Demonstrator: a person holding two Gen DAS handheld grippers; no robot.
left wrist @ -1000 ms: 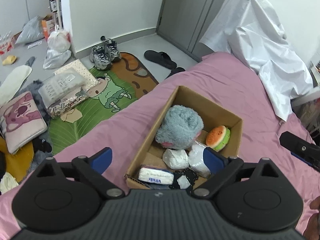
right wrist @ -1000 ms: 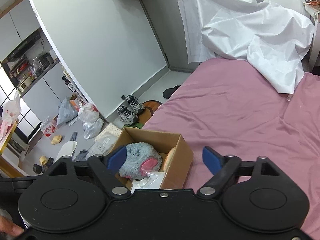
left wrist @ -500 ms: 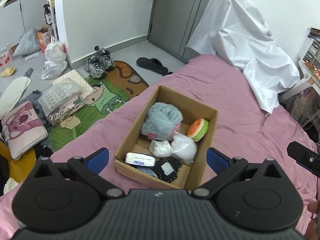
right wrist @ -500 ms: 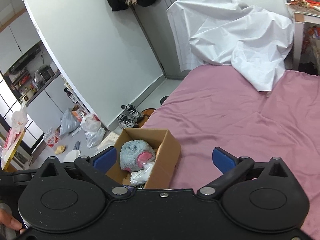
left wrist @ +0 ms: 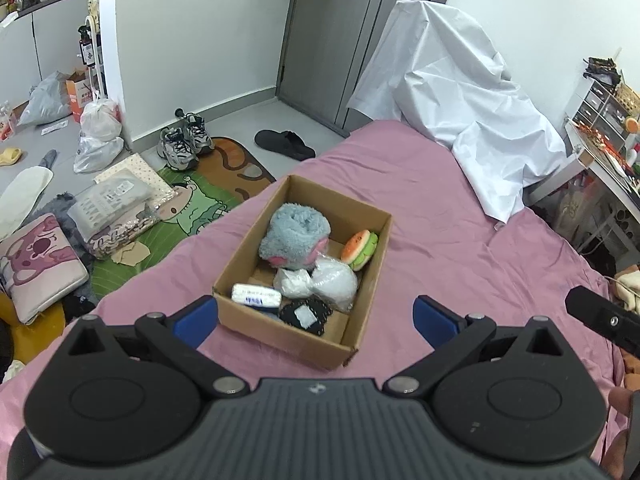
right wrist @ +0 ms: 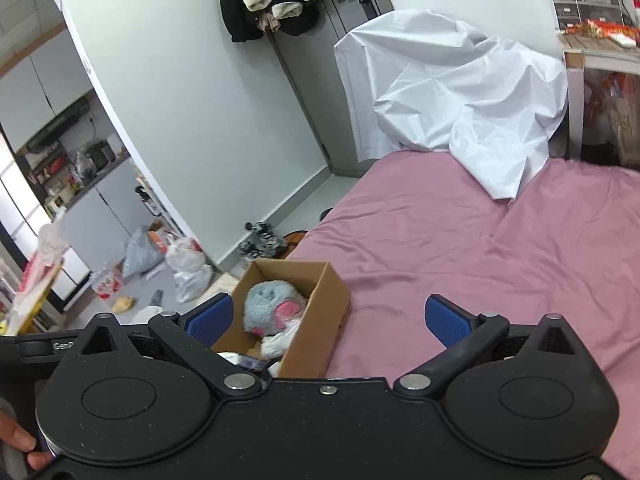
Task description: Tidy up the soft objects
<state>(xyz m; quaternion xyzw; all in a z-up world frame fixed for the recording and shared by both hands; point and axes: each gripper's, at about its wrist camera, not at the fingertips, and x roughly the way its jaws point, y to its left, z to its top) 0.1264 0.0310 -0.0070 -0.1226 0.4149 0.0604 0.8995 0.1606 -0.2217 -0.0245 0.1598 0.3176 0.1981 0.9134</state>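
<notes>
The left gripper (left wrist: 316, 318) is held with its blue pads spread as wide as they go, nothing pinched between them and nothing touched; the jaws have just been opening. The right gripper (right wrist: 328, 316) is likewise spread fully, empty, its jaws also just opened wider. Both are angled downward over the pink bedsheet (left wrist: 460, 248), clear of the cardboard box (left wrist: 362, 280), which is seen at 12 o'clock from the left gripper and at about 10 o'clock from the right one. Inside the box are lain a grey plush toy (left wrist: 294, 236) at the far end, a watermelon-slice cushion (left wrist: 360, 249) at its 3 o'clock, white wrapped bundles (left wrist: 320, 282) in the middle, and a white packet (left wrist: 256, 295) with blue print too small to be read at the near left. On the right view, partial lettering "Gen" is seen on the neighbouring gripper's body
</notes>
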